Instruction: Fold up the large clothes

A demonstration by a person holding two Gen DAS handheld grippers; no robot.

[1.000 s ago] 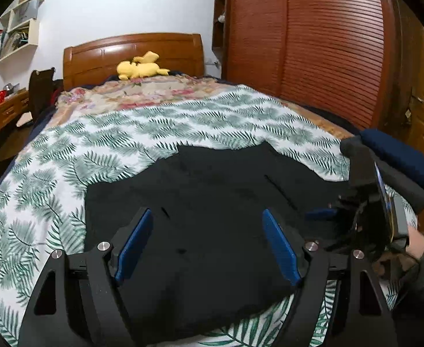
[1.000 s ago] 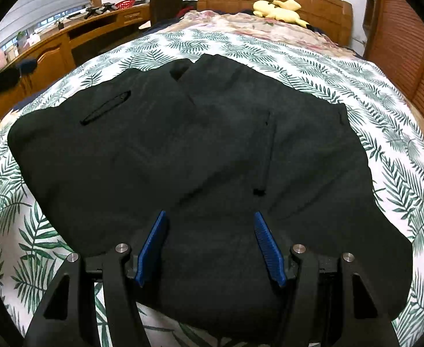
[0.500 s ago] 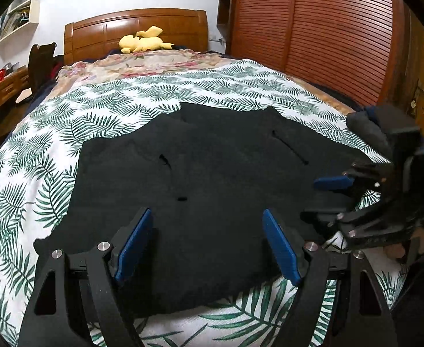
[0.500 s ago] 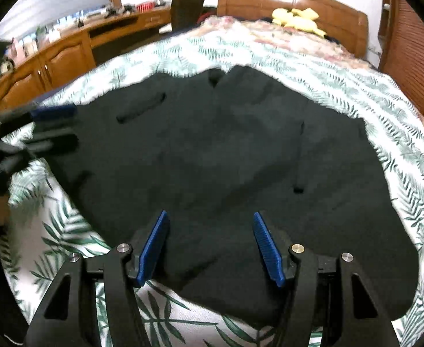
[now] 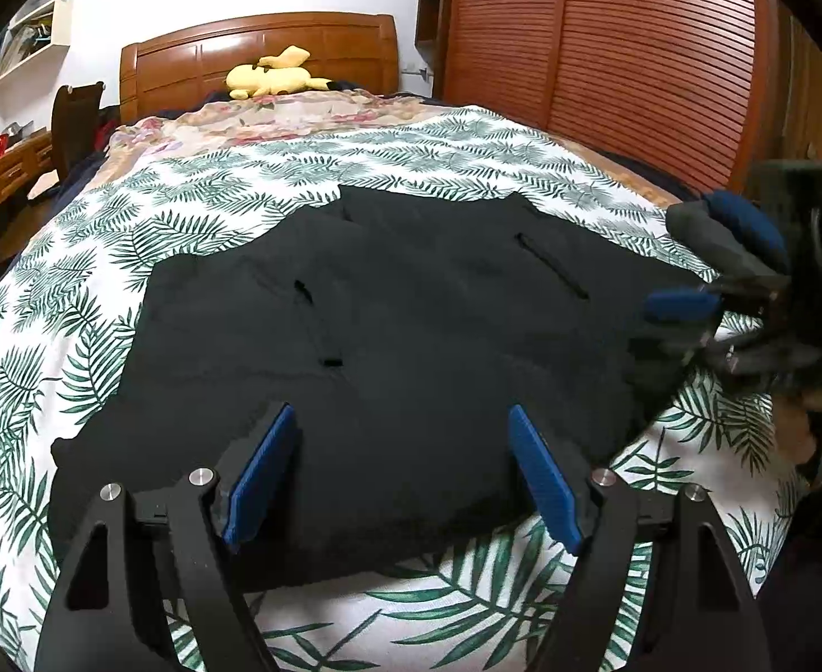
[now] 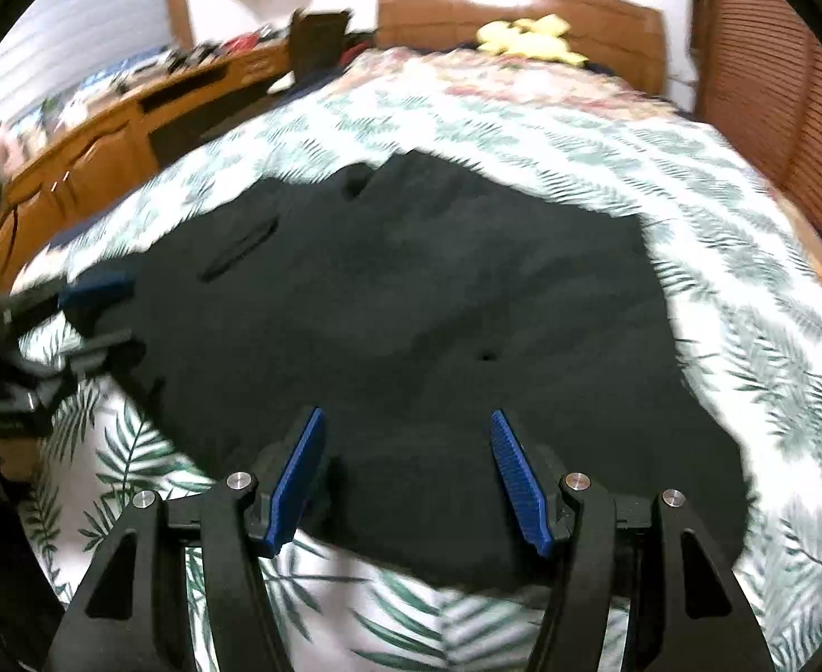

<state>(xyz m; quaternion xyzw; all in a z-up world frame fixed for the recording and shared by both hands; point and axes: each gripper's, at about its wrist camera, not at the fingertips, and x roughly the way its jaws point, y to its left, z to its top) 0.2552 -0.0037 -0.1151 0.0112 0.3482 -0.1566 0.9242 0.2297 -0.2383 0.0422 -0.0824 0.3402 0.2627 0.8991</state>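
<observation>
Leaf-print bedspread (image 5: 102, 257) runs past both views' edges. Black garment (image 5: 399, 336) lies spread flat on it, near hem hidden behind gripper bodies; right wrist view motion-blurred. Left gripper (image 5: 402, 470) jaws wide apart, empty, above hem. Right gripper (image 6: 408, 476) jaws apart, empty, above hem.

Wooden headboard (image 5: 259, 53), slatted wardrobe (image 5: 623, 56)
</observation>
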